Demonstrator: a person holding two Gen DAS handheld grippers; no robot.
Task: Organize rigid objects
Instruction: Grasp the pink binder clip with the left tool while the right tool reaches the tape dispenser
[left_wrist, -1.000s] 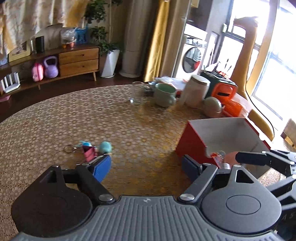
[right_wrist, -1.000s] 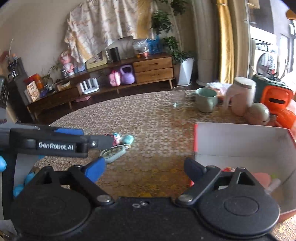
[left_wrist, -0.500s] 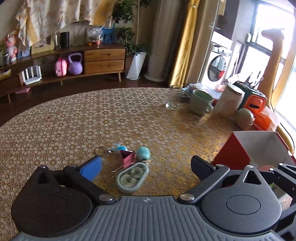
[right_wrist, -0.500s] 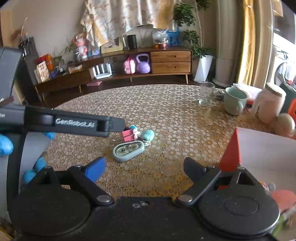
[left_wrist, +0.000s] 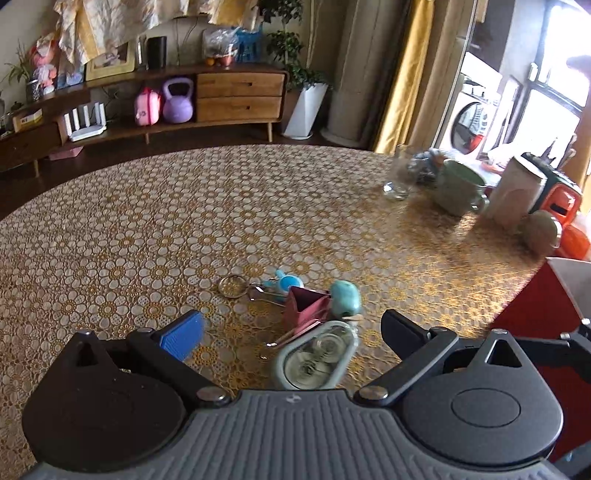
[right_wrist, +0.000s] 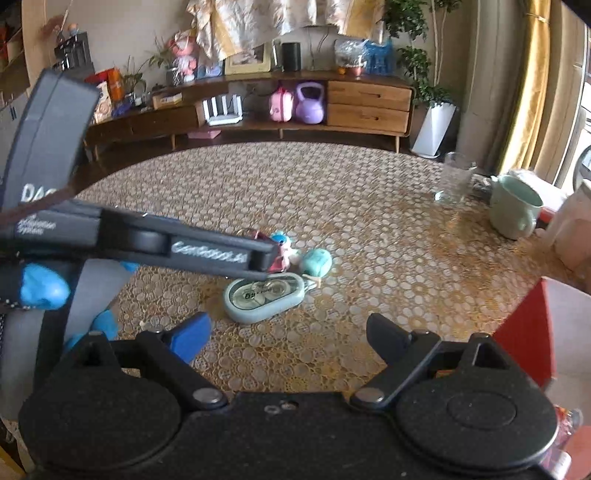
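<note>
1 tape dispenser (left_wrist: 314, 360), 1 binder clip (left_wrist: 304, 306), 1 keyring (left_wrist: 232, 286), maybe 2 small toys, 1 red box (right_wrist: 532, 332).

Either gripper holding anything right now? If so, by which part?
Nothing held. The left gripper is open over the pale green oval tape dispenser without touching it; the right gripper is open and empty.

**Open jaws above a small cluster on the round table**

The left gripper (left_wrist: 291, 330) is seen with its jaws spread wide, having just been opening — nothing is pressed by the pads. Between the fingers a pale oval correction-tape case (left_wrist: 314, 360) is framed, lying on the patterned tablecloth (left_wrist: 147, 221). Just beyond it a maroon binder clip (left_wrist: 304, 306), a teal charm (left_wrist: 345, 297) and a key ring (left_wrist: 232, 285) are clustered. A red box (left_wrist: 532, 314) is cut off at the right edge.
</note>
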